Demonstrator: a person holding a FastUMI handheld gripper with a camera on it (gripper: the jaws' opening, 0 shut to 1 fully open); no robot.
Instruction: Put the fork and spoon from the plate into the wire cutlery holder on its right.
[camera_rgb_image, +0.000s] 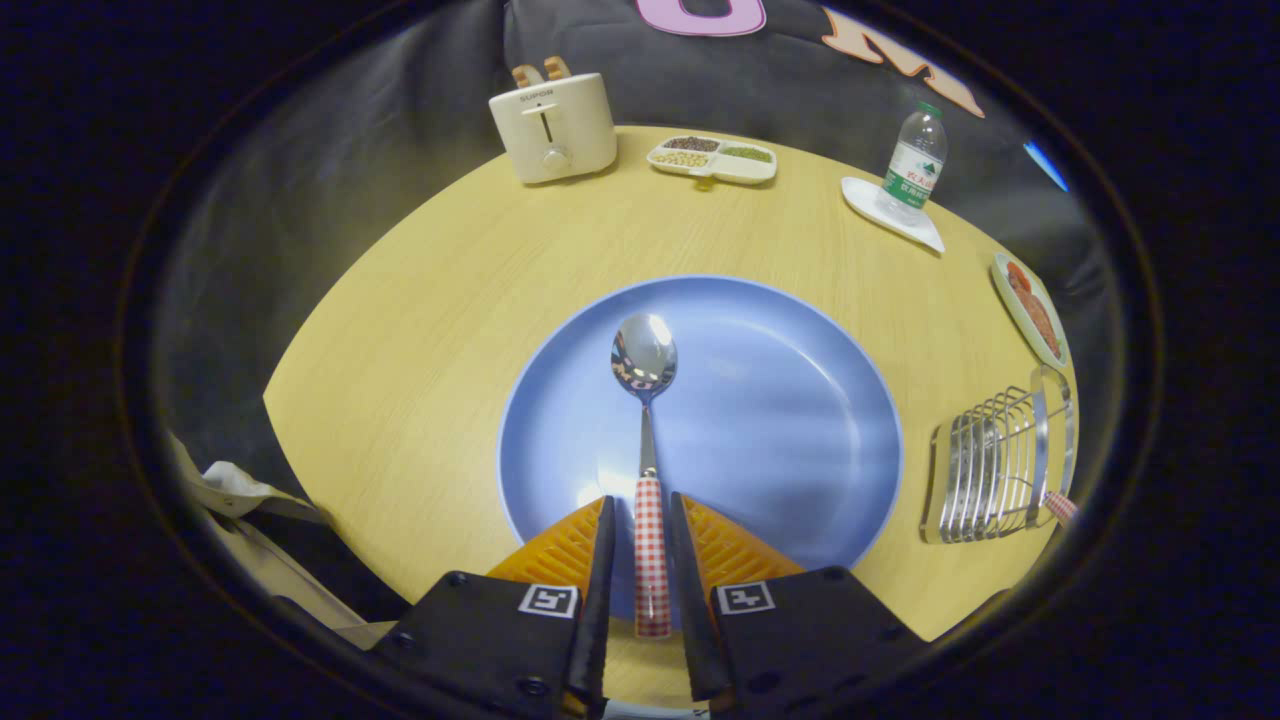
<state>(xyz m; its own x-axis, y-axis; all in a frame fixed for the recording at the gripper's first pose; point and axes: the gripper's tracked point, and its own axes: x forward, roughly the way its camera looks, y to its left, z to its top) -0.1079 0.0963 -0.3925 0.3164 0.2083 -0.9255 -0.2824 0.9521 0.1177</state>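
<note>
The claw (645, 525) fingers flank the red-and-white checked handle of the metal spoon (645, 420), narrowly spaced; contact cannot be confirmed. The spoon lies on the round blue plate (780, 400). The wire cutlery holder (995, 470) stands right of the plate on the wooden worktop (450, 300).

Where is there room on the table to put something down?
Gripper fingers flank the spoon handle on the plate. Bare table lies between plate and toaster. Crowded: bottle and holder on the right.
</note>
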